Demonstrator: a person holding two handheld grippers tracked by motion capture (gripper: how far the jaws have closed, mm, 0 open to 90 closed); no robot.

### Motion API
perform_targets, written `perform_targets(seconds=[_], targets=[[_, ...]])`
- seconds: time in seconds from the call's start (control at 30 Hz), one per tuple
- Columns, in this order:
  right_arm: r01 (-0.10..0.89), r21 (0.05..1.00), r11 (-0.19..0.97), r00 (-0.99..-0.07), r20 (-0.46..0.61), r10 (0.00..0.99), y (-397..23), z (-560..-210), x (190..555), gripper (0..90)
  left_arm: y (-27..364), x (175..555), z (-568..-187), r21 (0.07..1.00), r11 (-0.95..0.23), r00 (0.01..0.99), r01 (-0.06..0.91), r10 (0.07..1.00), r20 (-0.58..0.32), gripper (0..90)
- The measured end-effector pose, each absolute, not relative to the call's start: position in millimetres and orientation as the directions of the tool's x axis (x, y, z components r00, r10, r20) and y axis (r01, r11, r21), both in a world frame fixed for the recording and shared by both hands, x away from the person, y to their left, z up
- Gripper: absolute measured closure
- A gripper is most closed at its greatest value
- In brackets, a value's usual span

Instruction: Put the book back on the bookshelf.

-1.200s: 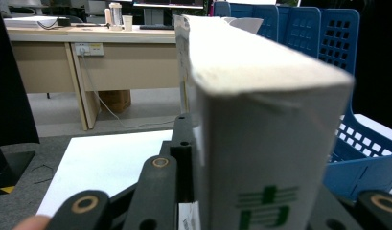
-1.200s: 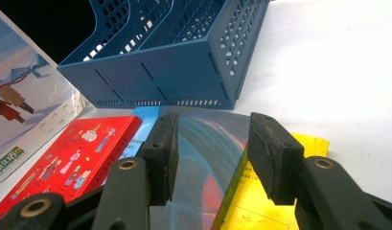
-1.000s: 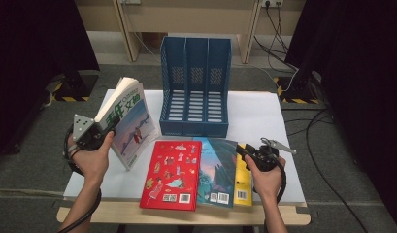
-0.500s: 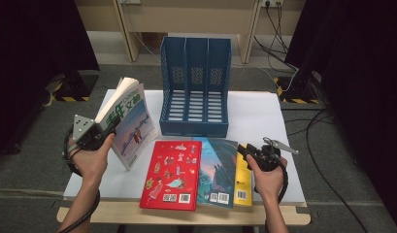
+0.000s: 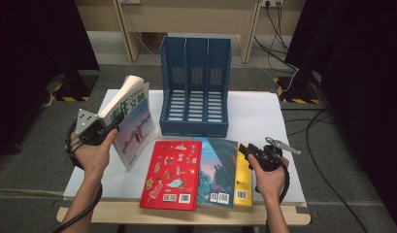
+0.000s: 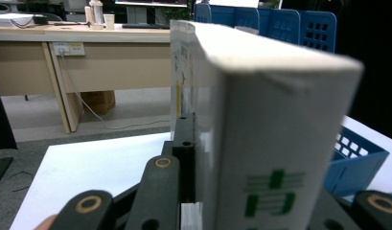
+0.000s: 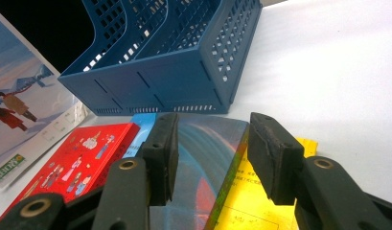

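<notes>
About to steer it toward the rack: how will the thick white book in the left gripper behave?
The white book looks thick and probably heavy, so it may sag or pivot. The left gripper clamps it near one edge, so loose pages could fan open.

An office: wooden desk (image 6: 88,36) with monitor (image 6: 150,12), wall sockets (image 6: 69,48)

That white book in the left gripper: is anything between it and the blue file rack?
Nothing visible. The white book, clamped in the left gripper, stands beside the rack's left front corner, with bare table between them. The rack's three slots look empty.
</notes>
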State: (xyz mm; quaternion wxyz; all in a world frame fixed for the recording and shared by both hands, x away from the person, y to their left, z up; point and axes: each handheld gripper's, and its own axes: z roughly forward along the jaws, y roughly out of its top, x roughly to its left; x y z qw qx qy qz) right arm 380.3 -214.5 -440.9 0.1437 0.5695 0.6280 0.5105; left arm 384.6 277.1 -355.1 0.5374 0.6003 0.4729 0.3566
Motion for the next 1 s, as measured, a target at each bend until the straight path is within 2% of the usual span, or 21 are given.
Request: perform_targets(seconds=[0.3, 0.73, 1.0], targets=[[0.569, 0.803, -0.177, -0.306, 0.406, 0.861, -215.6, -440.6, 379.6, 55.0, 266.9, 389.1, -335.2, 0.977, 0.05, 0.258, 0.207, 0.96, -0.104, 73.9], [0.559, 0.81, -0.178, -0.31, 0.403, 0.861, -218.2, -440.0, 379.3, 55.0, 254.8, 394.9, -304.6, 0.987, 0.044, 0.263, 0.153, 0.961, -0.083, 73.9], [0.558, 0.81, -0.182, -0.305, 0.404, 0.863, -219.3, -440.3, 379.5, 55.0, 255.5, 403.1, -287.1, 0.986, 0.034, 0.271, 0.165, 0.959, -0.078, 73.9]])
